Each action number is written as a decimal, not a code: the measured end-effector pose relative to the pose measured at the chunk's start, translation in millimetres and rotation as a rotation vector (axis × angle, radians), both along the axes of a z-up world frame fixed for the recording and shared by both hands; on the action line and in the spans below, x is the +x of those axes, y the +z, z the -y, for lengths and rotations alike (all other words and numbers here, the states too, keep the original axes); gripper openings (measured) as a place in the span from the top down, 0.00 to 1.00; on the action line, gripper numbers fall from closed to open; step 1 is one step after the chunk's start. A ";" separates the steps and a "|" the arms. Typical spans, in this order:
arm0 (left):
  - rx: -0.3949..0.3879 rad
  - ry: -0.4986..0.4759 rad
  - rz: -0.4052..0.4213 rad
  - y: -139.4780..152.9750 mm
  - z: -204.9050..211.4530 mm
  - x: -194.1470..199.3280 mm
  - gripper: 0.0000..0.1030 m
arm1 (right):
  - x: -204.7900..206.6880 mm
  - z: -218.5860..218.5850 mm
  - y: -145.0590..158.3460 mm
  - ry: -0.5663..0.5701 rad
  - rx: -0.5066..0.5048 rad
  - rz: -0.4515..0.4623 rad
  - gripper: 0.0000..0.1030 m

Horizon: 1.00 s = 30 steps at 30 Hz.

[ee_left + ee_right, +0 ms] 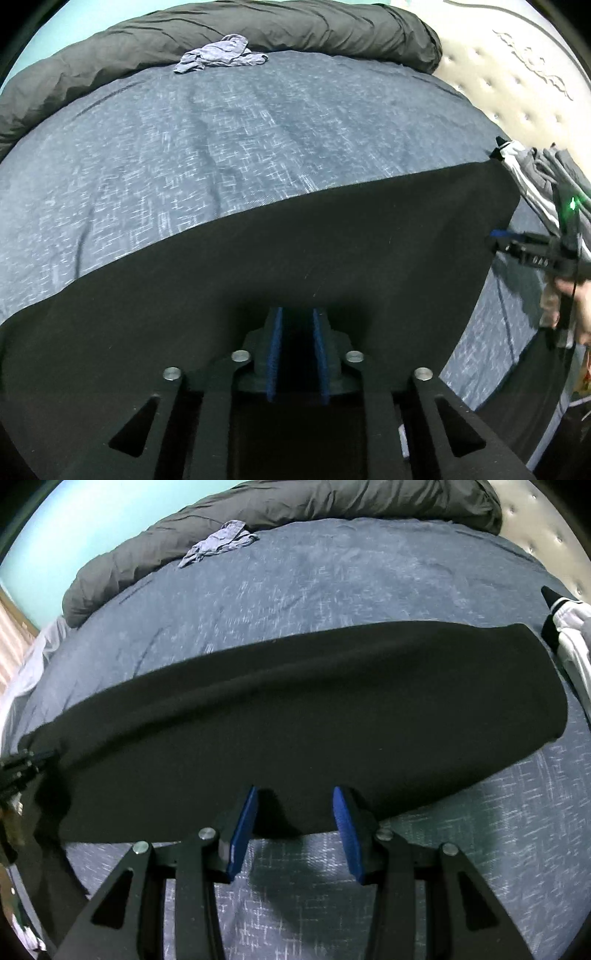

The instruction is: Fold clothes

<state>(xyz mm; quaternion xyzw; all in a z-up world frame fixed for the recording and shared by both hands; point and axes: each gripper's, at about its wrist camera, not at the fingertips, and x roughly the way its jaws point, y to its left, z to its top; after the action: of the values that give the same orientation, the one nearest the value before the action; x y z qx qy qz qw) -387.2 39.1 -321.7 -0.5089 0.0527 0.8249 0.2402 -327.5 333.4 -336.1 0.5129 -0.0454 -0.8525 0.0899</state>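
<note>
Blue-flecked bedspread (pixel 369 572) carries a black garment (pixel 295 709), folded into a long band

Right gripper (pixel 295 819) open and empty at its near edge; left gripper (pixel 297 339) narrowly parted over it, seemingly released; crumpled grey garment (pixel 221 53) awaits folding

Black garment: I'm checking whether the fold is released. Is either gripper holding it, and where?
Right gripper holds nothing: its jaws stand open over the black garment, at its near edge. Left gripper: cannot tell; dark between its pads.
</note>
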 end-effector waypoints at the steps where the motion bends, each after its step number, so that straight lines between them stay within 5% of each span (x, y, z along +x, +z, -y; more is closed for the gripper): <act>1: 0.001 0.004 0.005 -1.8 -0.2 -1.5 0.80 | -0.6 1.8 -2.4 0.005 0.019 -0.002 0.70; 2: 0.002 0.008 0.007 -3.8 -0.4 -2.8 0.80 | -0.8 2.6 -4.6 0.006 0.040 0.001 0.88; 3: 0.003 0.012 0.008 -5.4 -0.3 -4.3 0.80 | -1.0 2.7 -6.3 0.008 0.048 0.002 0.95; 5: 0.007 0.020 0.011 -8.3 0.7 -7.5 0.80 | 0.6 4.3 -6.3 0.028 0.057 -0.002 0.98; 23: -0.030 0.048 -0.008 0.8 -5.8 -49.5 0.67 | 35.3 -18.7 2.6 0.110 -0.031 -0.061 0.99; 30: -0.053 -0.024 -0.015 -0.1 1.1 -20.7 0.61 | 26.3 -69.7 24.9 -0.023 -0.054 -0.154 0.92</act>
<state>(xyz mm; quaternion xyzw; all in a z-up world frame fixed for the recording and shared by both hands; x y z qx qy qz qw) -408.0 37.9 -321.8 -0.5083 0.0822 0.8241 0.2362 -301.2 403.0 -311.2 0.4426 -0.0672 -0.8889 0.0970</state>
